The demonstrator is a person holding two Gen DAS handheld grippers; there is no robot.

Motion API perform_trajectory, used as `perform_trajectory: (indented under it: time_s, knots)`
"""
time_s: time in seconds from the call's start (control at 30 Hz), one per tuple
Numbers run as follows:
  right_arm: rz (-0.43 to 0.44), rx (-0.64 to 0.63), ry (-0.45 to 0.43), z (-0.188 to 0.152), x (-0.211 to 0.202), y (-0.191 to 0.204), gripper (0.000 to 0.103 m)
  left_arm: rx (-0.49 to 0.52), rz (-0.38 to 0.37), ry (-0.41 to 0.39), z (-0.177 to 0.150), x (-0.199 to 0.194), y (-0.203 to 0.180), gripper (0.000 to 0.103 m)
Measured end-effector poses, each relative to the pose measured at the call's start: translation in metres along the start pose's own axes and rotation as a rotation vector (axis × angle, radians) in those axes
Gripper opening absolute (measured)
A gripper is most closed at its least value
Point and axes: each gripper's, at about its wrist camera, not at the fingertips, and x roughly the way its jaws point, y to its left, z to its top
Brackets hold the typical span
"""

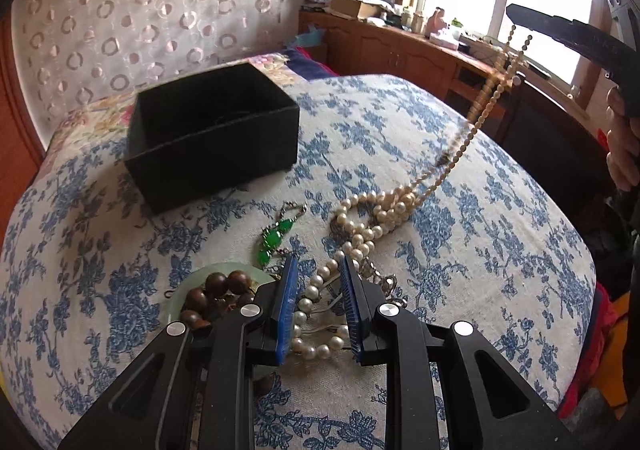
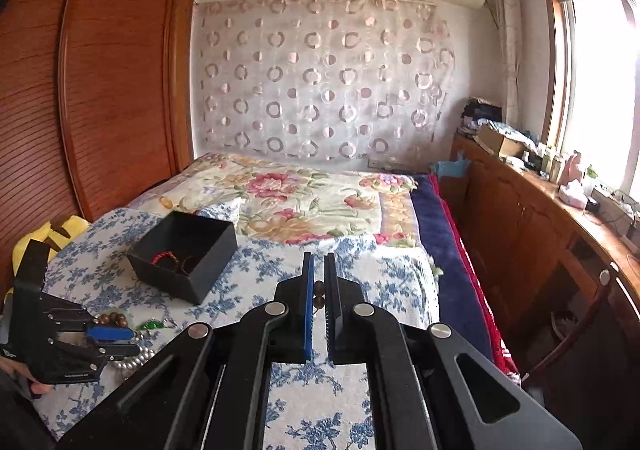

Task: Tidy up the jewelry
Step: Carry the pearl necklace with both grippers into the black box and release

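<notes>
We hold the bead strand (image 1: 476,118) clamped in the raised right gripper (image 2: 319,292), its length trailing down-left to the bed; the box (image 1: 212,134) lies forward-left, nearer the part-open left gripper (image 1: 318,274).

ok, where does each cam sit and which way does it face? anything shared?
Left wrist: low over the bed, facing the jewelry pile and black box; left hand-held gripper open around the large pearl strand; the person's right hand shows.
Right wrist: raised, facing the headboard wall; right hand-held gripper shut on a thin bead strand.
Shared: the box, the bedspread, and each view shows the other gripper.
</notes>
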Motion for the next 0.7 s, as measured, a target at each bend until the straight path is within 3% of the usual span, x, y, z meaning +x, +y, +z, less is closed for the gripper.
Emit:
perform_trajectory:
  time_s: [0.33,0.37,0.4,0.53,0.7]
  knots:
    - [0.048,0.000,0.072,-0.028,0.028,0.015,0.006,0.015,-0.023,0.033,0.002,0.008,0.000,0.021]
    - [0.053,-0.004,0.074,-0.030,0.029,0.017,0.006,0.011,-0.030,0.034,0.002,0.009,0.000,0.018]
    - [0.059,-0.011,0.077,-0.031,0.030,0.021,0.006,0.012,-0.031,0.039,0.002,0.009,0.000,0.006]
    - [0.075,-0.024,0.080,-0.032,0.030,0.029,0.006,0.020,-0.033,0.048,0.001,0.008,0.001,0.006]
    - [0.088,-0.038,0.073,-0.029,0.028,0.036,0.006,0.009,-0.032,-0.018,0.009,-0.014,0.005,0.006]
